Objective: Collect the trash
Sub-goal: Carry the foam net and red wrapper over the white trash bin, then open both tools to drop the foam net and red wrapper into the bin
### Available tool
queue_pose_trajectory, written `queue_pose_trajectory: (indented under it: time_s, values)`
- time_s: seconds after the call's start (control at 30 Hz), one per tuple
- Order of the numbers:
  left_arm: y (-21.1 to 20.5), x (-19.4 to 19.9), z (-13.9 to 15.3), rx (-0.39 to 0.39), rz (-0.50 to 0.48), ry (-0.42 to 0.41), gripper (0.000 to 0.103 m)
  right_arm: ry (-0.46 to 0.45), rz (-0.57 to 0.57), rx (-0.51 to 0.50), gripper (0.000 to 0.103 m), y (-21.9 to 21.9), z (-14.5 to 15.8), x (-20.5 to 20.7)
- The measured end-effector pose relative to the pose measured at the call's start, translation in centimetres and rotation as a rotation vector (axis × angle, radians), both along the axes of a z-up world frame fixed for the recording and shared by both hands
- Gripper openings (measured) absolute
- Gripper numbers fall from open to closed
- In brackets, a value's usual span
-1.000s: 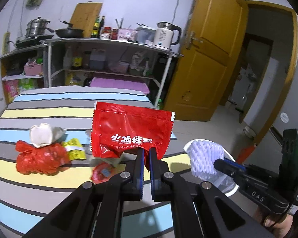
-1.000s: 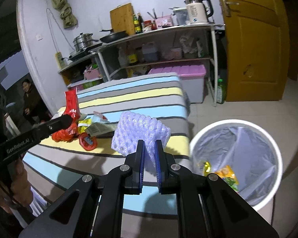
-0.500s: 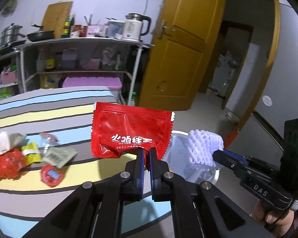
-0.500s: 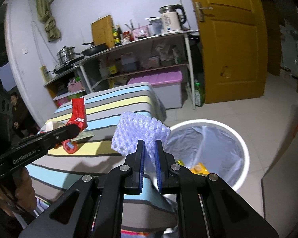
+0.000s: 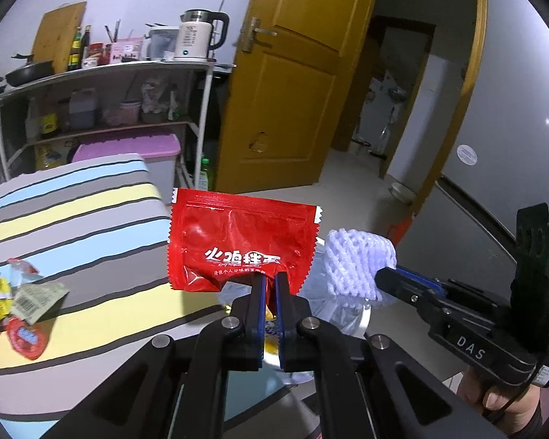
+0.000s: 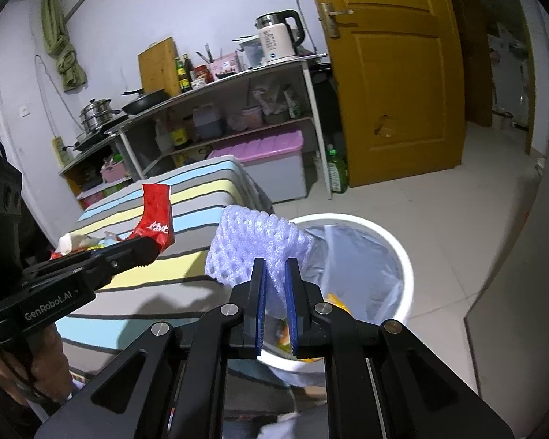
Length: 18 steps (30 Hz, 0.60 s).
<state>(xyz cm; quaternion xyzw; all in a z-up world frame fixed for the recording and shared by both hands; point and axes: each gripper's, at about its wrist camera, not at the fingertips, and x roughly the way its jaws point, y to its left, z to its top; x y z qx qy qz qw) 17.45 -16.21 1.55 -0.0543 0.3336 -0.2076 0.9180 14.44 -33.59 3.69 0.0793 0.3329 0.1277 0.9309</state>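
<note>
The left tongs (image 5: 269, 278) are clamped tight on the bottom edge of a red snack packet (image 5: 239, 243), which stands upright above the fingertips; pinching only the crimped lower seam leaves the packet free to fall once the grip is let go. The right tongs (image 6: 275, 267) are nearly closed on a white foam fruit net (image 6: 254, 243), its soft mesh squashed between the blue pads while most of it bulges above and to the left of them. Each piece is held by its edge, probably so it can be carried clear of the tabletop and dropped cleanly.

Just below and beyond the right tongs is a white trash bin (image 6: 399, 256) with a clear liner, some yellow and orange scraps already inside; the net hangs over its near-left rim. In the left wrist view the packet sits beside the net, with the bin largely hidden behind both.

More trash (image 5: 18, 301) lies to the left on the striped tabletop (image 5: 91, 226): crumpled wrappers and a small red sachet, well apart from both tongs. Kitchen shelves (image 6: 216, 109) and a yellow door (image 6: 391, 73) stand behind.
</note>
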Motion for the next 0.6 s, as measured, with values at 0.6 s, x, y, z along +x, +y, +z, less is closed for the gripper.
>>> queue_pose_trajectory:
  time_s: [0.6]
  values:
    - [-4.8, 4.4, -3.6, 0.001, -0.143, 0.081, 0.005, 0.080, -0.081, 0.007, 0.013, -3.7, -2.9, 3.3]
